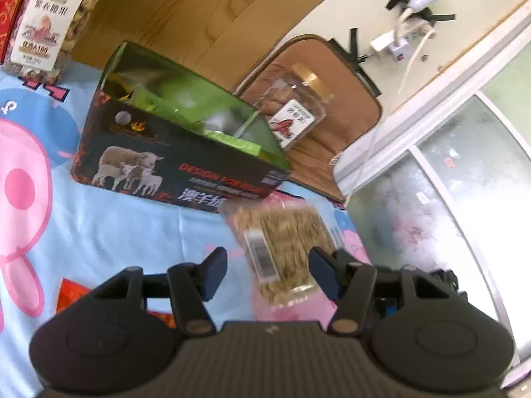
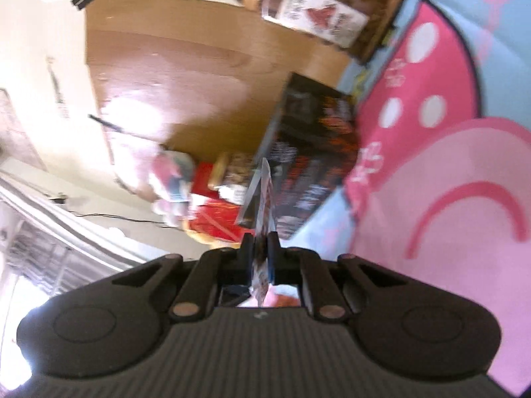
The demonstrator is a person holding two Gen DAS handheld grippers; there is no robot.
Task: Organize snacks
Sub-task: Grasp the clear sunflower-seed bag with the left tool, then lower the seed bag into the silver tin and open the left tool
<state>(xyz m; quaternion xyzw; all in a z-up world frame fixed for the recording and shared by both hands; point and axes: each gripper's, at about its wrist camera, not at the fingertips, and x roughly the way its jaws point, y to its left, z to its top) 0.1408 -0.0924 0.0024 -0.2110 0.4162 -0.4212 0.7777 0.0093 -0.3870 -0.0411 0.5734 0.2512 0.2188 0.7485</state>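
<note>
Left wrist fingers [image 1: 265,273] stand apart around a nut jar [image 1: 285,252] (blurred); right fingers [image 2: 260,248] pinch perhaps a snack packet [image 2: 264,205]

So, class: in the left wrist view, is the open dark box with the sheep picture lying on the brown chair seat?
No, the dark box rests on the blue cartoon cloth; only a labelled clear jar lies on the chair seat.

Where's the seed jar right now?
Left wrist view: seed jar lies blurred on the cartoon cloth between the open left gripper, just below the sheep-print box.

Home bedroom: cartoon bedsheet [image 1: 99,219], headboard [image 1: 186,10]
</note>
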